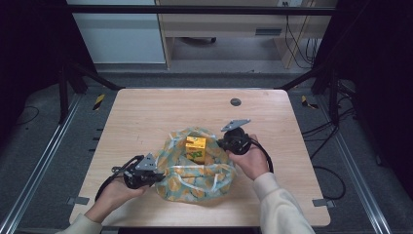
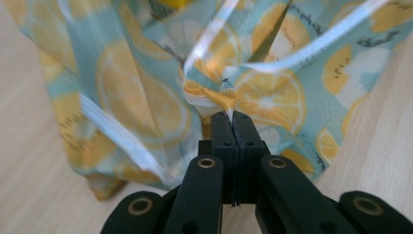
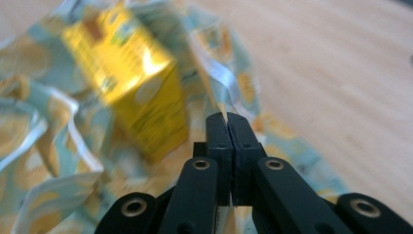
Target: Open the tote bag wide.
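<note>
A thin bag (image 1: 197,170) with lemon slices printed on it sits on the wooden counter (image 1: 146,117), near the front edge. A yellow box (image 1: 195,147) stands inside it, poking up through the open top.

The left tool (image 1: 158,174) is squeezed tight on a fold of the bag's rim at its left side. In the left gripper view you can see the soft cloth bunched right at the tips. The right tool (image 1: 223,143) is at the bag's right rim. Its jaws are pressed together too, and a bit of the white edge seems caught between them, but that picture is blurry, so I am not fully sure.

I think the step now is holding the bag by both sides, to open it wide or lift it. The next move needs both hands to pull gently and evenly, so the box does not tip.

The bag looks light, crinkly and floppy, with pale ribbon handles. The box is stiff, shiny and has square corners. The counter is smooth and flat.
</note>
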Motion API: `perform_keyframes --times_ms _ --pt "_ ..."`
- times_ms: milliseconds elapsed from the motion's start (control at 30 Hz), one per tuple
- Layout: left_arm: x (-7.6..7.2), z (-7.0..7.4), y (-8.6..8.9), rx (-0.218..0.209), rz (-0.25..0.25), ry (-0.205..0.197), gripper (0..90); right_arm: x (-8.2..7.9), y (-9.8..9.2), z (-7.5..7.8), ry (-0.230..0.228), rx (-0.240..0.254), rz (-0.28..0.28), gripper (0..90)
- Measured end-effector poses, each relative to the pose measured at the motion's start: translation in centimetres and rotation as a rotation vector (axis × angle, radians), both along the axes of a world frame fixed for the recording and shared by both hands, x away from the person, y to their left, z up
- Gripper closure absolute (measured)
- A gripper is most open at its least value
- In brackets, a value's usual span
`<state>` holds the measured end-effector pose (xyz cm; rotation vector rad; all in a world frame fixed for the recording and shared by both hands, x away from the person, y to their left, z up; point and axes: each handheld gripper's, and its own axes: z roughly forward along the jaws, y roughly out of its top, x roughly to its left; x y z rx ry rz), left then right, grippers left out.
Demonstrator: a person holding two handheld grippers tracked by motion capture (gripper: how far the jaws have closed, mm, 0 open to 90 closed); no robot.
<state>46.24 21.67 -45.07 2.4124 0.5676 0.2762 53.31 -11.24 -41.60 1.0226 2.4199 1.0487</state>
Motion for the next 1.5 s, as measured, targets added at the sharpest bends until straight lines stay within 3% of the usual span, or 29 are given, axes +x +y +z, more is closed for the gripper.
perform_keyframes --times_ms 33,133,200,333,467,600,867,967,1033,1067,1133,1167,1233,1300,1367,1500 --pt "0.2 0.4 -0.1 -0.017 0.009 -0.010 89.9 1.0 -0.4 0.8 -0.018 0.016 -0.027 89.8" --pt "1.0 1.3 -0.5 -0.048 0.029 -0.032 90.0 2.1 -0.6 1.4 -0.022 0.028 -0.050 89.9" --pt "1.4 1.2 -0.8 -0.024 0.030 -0.040 90.0 3.1 -0.7 1.2 -0.013 0.019 -0.060 89.8" --pt "1.9 -0.3 -1.0 0.027 0.029 -0.008 90.0 5.2 -0.5 -1.1 0.068 -0.011 -0.089 89.8" --pt "1.9 -0.9 -0.9 0.038 0.038 0.006 90.0 6.4 -0.7 -3.0 0.113 -0.009 -0.119 89.8" --pt "1.7 -1.4 -0.9 0.054 0.022 0.024 90.0 6.9 -1.1 -4.0 0.141 -0.005 -0.144 89.1" --pt "1.0 -1.7 -0.9 0.079 -0.001 0.046 89.6 6.4 -1.7 -3.8 0.125 0.019 -0.141 86.8" --pt "1.0 -1.6 -0.9 0.071 0.001 0.036 89.1 6.3 -1.8 -3.7 0.118 0.026 -0.142 85.1" --pt "0.9 -1.3 -0.7 0.066 0.004 0.018 88.0 6.2 -1.9 -3.3 0.099 0.036 -0.141 78.9" --pt "0.9 -1.1 -0.7 0.061 0.005 0.011 86.4 6.0 -2.0 -2.7 0.070 0.042 -0.146 70.0" --pt "0.9 -0.9 -0.6 0.044 0.016 -0.002 85.2 5.8 -2.1 -2.4 0.057 0.046 -0.153 66.0" --pt "0.9 -0.8 -0.5 0.039 0.020 -0.005 84.1 5.5 -2.2 -1.9 0.046 0.050 -0.168 56.6" --pt "0.9 -0.6 -0.5 0.021 0.034 -0.013 82.8 5.4 -2.4 -1.6 0.032 0.047 -0.169 53.0" --pt "0.8 -0.4 -0.4 0.016 0.044 -0.023 76.8 4.7 -2.6 -0.8 0.017 0.057 -0.169 41.2" --pt "0.8 -0.1 -0.4 0.006 0.058 -0.033 74.3 4.4 -2.7 -0.5 0.010 0.063 -0.164 37.9" --pt "0.7 0.6 -0.3 0.002 0.070 -0.044 60.6 3.1 -3.6 1.5 -0.016 0.058 -0.153 27.3"
